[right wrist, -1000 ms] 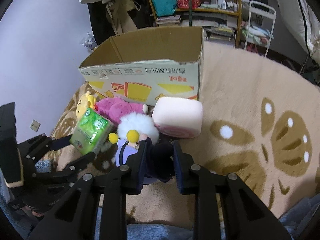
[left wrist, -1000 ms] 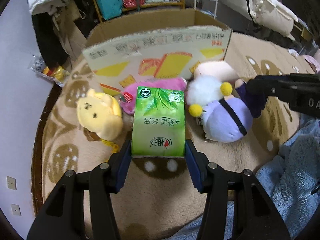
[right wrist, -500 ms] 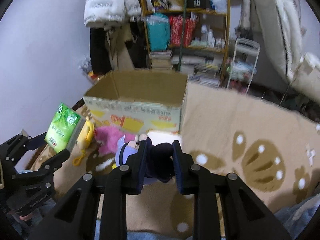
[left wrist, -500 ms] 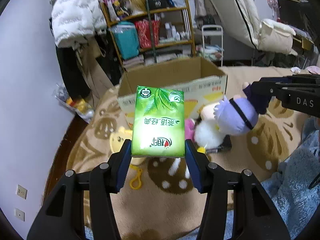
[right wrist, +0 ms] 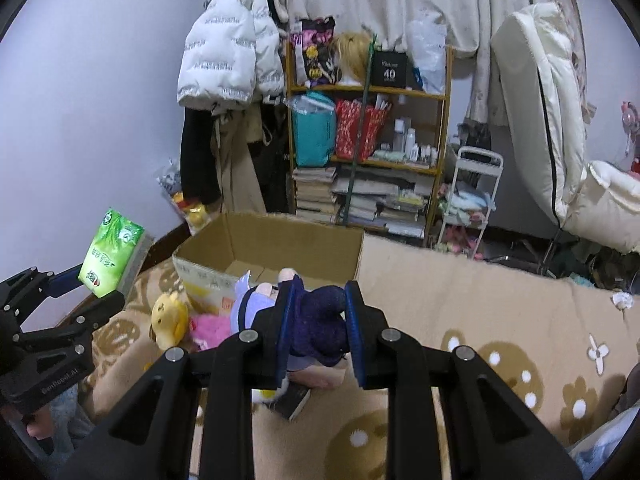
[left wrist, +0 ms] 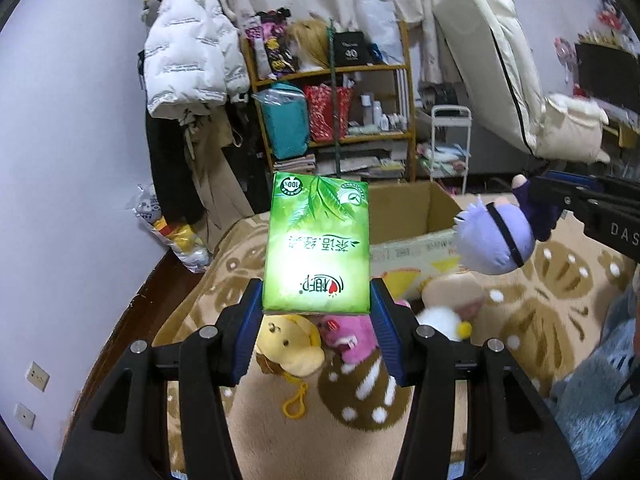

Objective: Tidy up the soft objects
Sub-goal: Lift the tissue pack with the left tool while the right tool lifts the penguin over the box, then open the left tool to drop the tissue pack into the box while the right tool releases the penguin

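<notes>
Both grippers have been rising off the rug over the last second, carrying their loads from down among the toys up to about the height of the box's rim.

The green tissue pack (left wrist: 316, 246) is sitting upright between the blue pads of the left gripper (left wrist: 316, 312), which is pinching it by its lower sides and holding it clear of the floor, in front of the open cardboard box (right wrist: 276, 246). In the right wrist view the same pack (right wrist: 113, 252) is showing at the far left, held in the air beside the box's left corner.

The right gripper (right wrist: 319, 326) is clamping the dark purple body of a plush doll (right wrist: 320, 320), whose lavender head (left wrist: 494, 242) is pointing toward the box, just in front of its near wall.

Below them, three toys are lying on the beige patterned rug (right wrist: 480, 304) against the box's printed front: a yellow bear plush (left wrist: 290, 346) with a yellow cord loop, a pink plush (left wrist: 352, 338) touching it, and a white fluffy plush (left wrist: 440, 320) beside a pale cushion-like toy (left wrist: 454, 292).

Behind the box a wooden shelf (right wrist: 368, 92) is standing crammed with bags, books and bottles, and a white puffer jacket (right wrist: 228, 48) is hanging to its left.
</notes>
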{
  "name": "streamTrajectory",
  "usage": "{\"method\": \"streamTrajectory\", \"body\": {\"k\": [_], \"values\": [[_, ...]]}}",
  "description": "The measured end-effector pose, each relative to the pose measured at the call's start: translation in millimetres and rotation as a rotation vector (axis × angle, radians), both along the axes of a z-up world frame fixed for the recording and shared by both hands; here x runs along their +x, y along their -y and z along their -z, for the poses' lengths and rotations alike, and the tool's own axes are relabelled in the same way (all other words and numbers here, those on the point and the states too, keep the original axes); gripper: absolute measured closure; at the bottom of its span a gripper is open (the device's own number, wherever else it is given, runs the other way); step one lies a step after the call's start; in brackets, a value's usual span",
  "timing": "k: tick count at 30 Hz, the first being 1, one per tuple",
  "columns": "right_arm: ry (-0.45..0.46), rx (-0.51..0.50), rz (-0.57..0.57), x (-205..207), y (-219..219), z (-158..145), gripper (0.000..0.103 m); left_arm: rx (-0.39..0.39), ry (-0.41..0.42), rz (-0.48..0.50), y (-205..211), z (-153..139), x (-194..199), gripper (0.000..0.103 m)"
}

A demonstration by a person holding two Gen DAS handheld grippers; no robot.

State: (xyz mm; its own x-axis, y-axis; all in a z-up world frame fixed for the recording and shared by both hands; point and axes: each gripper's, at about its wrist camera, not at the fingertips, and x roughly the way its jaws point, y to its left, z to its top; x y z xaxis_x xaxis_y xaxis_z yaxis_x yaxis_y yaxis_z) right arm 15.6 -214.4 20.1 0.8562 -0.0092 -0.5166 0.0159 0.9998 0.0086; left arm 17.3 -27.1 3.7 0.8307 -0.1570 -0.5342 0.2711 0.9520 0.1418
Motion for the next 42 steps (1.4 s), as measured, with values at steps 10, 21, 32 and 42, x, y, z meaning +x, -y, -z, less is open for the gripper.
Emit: {"method": "streamTrajectory", "body": {"k": [10,21,32,42], "values": [[0.08,-0.056,0.013,25,0,-32,0.077,-0.023,0.068,-0.035,-9,-34,27,0.052],[0.109,-0.033,0.017,65,5,-43,0.077,-0.022,0.098,-0.047,-2,-48,64,0.051],[0.101,0.009,0.014,90,9,-25,0.077,-0.021,0.051,0.008,23,-40,104,0.051],[0.056,0.068,0.014,109,22,8,0.077,0.003,-0.069,0.03,34,10,130,0.051]]}}
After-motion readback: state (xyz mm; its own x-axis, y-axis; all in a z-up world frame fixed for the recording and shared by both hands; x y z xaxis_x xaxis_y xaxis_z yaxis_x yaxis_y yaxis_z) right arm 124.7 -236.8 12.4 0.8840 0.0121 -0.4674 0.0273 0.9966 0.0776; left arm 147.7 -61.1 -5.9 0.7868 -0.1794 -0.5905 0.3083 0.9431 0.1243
